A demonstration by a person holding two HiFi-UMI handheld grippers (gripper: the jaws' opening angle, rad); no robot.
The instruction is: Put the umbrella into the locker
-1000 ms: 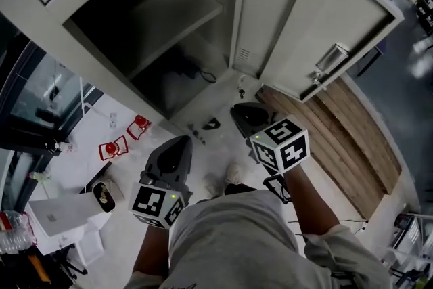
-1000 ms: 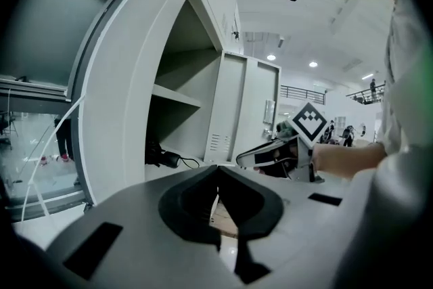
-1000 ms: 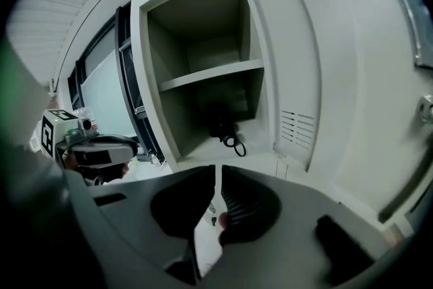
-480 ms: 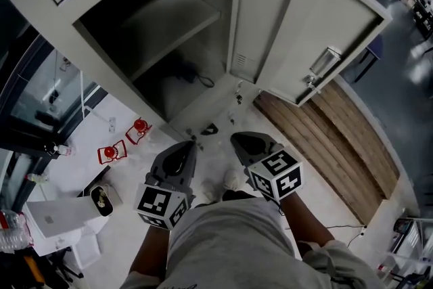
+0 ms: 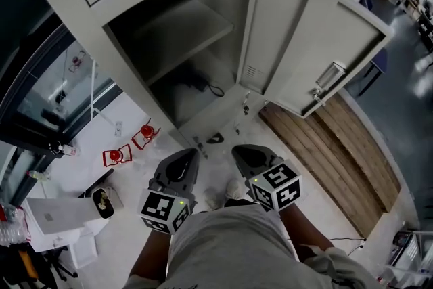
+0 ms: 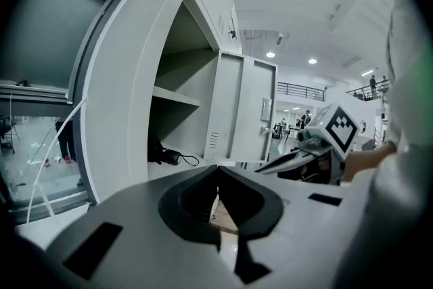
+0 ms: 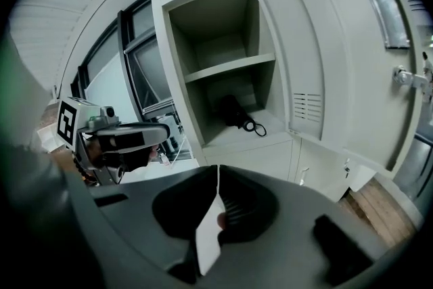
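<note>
Both left claw (image 5: 189, 153) and right claw (image 5: 238, 149) are clenched empty, umbrella (image 5: 193, 79) well apart inside locker (image 5: 196, 24).

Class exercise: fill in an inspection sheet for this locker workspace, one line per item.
Surface: white floor; wooden planks right of the locker.
Job's things: black umbrella lies in the locker's lower compartment, under the shelf; door open.
Clutter: two red objects, white box, small bits on the floor.
Grippers: left gripper and right gripper both have jaws together, nothing between them.
Cables: thin white line by the glass, perhaps a cord.
Surroundings: glass wall at left; open hall at right.
</note>
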